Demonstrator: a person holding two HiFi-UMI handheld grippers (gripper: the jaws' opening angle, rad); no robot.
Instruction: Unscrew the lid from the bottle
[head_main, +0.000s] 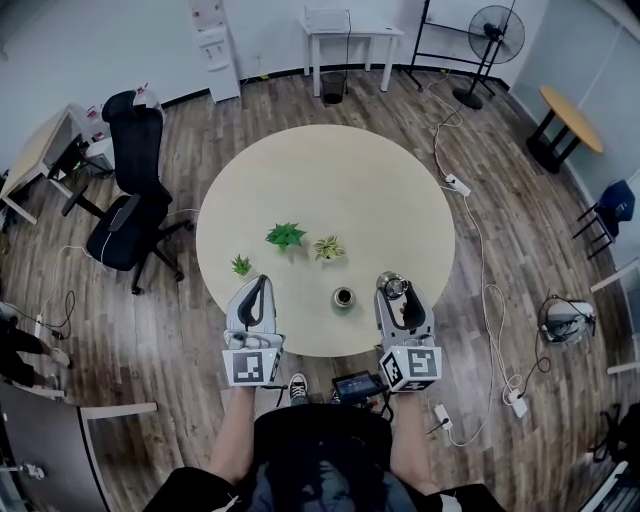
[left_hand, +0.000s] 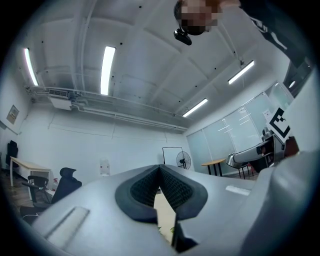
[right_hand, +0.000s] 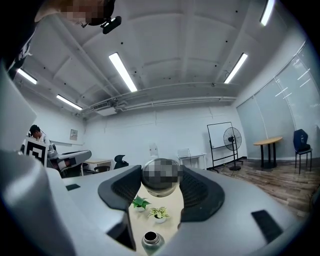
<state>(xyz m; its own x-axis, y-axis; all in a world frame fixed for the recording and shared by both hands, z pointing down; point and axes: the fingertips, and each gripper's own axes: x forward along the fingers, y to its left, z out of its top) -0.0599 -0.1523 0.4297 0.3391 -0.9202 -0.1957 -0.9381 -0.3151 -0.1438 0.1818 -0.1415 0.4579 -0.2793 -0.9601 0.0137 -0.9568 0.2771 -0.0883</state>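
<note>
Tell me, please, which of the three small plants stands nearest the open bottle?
The pale, variegated plant, rightmost in the head view, beyond the bottle; the big green plant and the small green plant sit farther left.

We're in an office-style workroom here: a black swivel chair and desks ring a round table on wood-plank flooring. A rolling whiteboard and pedestal fan stand by the far wall. Strip lights run overhead, and power cables trail across the floor.

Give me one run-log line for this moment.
right gripper: shut on lid | left gripper: shut, empty | bottle: open, upright on table | unscrewing: done
</note>
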